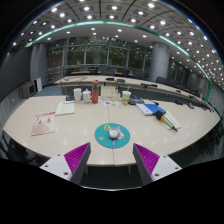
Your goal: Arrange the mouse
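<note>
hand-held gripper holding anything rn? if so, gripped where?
Nothing held. The hand-held gripper is open, with empty space between its fingers. The mouse sits on the teal round mat on the table, beyond the fingertips.

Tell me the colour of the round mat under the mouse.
Teal, in the gripper view: the round mat lies beyond the open jaws, under the mouse.

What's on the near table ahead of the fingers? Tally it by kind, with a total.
Mouse: 1
Round teal mat under it: 1
Cups or bottles at the far edge: about 3
Total: about 5
Gripper open, holding nothing.
</note>
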Demonstrator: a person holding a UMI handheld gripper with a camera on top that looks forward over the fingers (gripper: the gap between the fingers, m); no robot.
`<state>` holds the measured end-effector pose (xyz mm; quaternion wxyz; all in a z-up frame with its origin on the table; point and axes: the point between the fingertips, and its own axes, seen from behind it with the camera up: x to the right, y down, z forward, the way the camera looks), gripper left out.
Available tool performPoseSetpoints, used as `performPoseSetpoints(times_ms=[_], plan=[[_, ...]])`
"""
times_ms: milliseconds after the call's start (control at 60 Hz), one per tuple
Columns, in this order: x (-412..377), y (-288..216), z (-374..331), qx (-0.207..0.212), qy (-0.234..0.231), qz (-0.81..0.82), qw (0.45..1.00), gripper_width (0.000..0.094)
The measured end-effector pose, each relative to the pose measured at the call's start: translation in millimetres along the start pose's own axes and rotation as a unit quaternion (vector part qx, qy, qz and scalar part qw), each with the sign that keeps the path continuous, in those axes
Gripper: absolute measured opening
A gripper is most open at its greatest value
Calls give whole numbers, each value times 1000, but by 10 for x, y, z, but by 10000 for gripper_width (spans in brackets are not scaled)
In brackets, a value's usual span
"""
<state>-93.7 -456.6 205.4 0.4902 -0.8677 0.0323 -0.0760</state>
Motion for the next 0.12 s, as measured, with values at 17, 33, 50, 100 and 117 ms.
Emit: performPoseSetpoints(times_ms=[17, 33, 50, 100, 117], plan=[[-13, -14, -24, 1, 0, -1, 1000, 860], [-16, -16, -41, 1, 1, -2, 1000, 861], [-20, -16, -54, 2, 2, -3, 1000, 861], [-39, -5, -86, 0, 2, -3, 1000, 857], [-47, 2, -98, -1, 2, -2, 1000, 856]])
